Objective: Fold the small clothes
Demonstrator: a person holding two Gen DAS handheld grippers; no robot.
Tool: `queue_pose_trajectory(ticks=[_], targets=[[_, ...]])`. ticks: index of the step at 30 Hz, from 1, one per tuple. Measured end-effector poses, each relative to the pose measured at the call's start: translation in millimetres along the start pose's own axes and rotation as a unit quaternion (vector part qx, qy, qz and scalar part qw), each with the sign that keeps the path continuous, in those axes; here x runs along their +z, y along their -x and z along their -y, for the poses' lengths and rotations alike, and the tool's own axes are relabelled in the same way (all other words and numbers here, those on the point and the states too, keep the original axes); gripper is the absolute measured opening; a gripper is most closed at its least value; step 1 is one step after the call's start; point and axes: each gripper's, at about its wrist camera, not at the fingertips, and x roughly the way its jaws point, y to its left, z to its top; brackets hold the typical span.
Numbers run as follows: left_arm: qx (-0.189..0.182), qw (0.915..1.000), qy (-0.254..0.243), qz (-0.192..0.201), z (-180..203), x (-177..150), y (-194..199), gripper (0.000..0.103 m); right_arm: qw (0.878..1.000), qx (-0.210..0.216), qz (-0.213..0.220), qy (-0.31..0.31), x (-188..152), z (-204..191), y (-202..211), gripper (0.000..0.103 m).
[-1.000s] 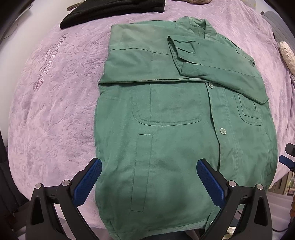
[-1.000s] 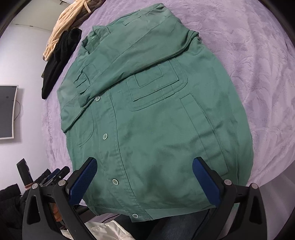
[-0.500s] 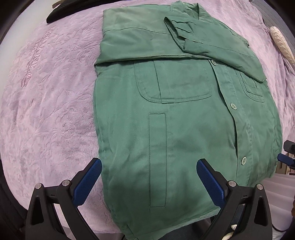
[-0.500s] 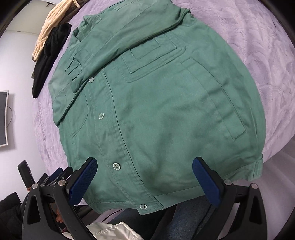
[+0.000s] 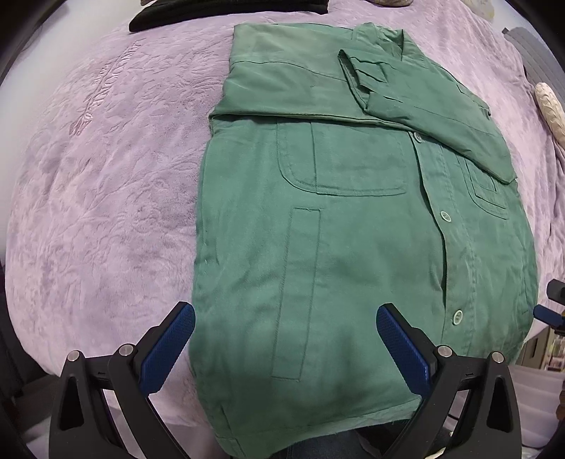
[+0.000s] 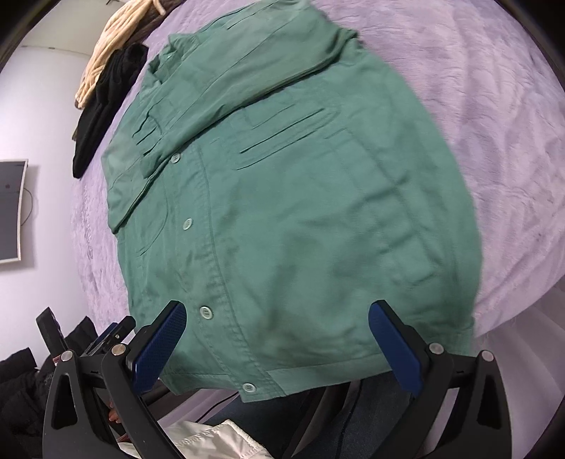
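1. A bed (image 5: 106, 197) covered in a lilac embossed blanket fills both views and carries everything else.
2. A green shirt (image 5: 353, 247) lies flat on the blanket, front side up, buttoned down its placket, collar at the far end and hem at the near edge of the bed, where the hem hangs slightly over. Both sleeves are folded in across the chest, one cuff lying on top near the collar. In the right wrist view the shirt (image 6: 300, 219) is motion-blurred, so its pocket seams read as streaks.
3. A pile of black clothing (image 5: 226, 12) sits on the blanket beyond the shirt's far left corner, apart from it; the right wrist view shows a cream garment (image 6: 106, 46) lying against that black pile (image 6: 102, 106).
4. The left tool (image 5: 284, 347) hovers over the shirt's near left part with its blue-padded fingers spread wide, holding nothing; one pad is over the shirt's left edge, the other over the cloth left of the placket.
5. The right tool (image 6: 275, 347) is likewise spread wide and empty, above the hem, with the lower buttons just beside its left pad.
6. A pale button (image 6: 206, 312) sits on the placket near that pad.
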Motion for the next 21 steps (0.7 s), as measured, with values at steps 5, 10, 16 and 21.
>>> queue_pose_trajectory(ticks=[5, 10, 16, 21], targets=[[-0.005, 1.0, 0.007, 0.003, 18.4, -9.2, -1.6, 0.103, 1.0, -0.001, 0.014, -0.015, 3.6, 21.5, 18.4, 0.103], [-0.01, 0.9996, 0.02, 0.017, 25.6, -13.2, 2.7, 0.103, 1.0, 0.008, 0.016, -0.023, 6.7, 26.1, 20.1, 0.103], [-0.01, 0.9988, 0.038, 0.03, 21.4, -21.7, 8.6, 0.103, 1.0, 0.01, 0.016, -0.001, 6.2, 14.5, 18.9, 0.103], [-0.01, 0.9979, 0.05, 0.04, 17.1, -26.3, 11.6, 0.103, 1.0, 0.013, 0.02, 0.012, 6.5, 10.2, 21.9, 0.103]])
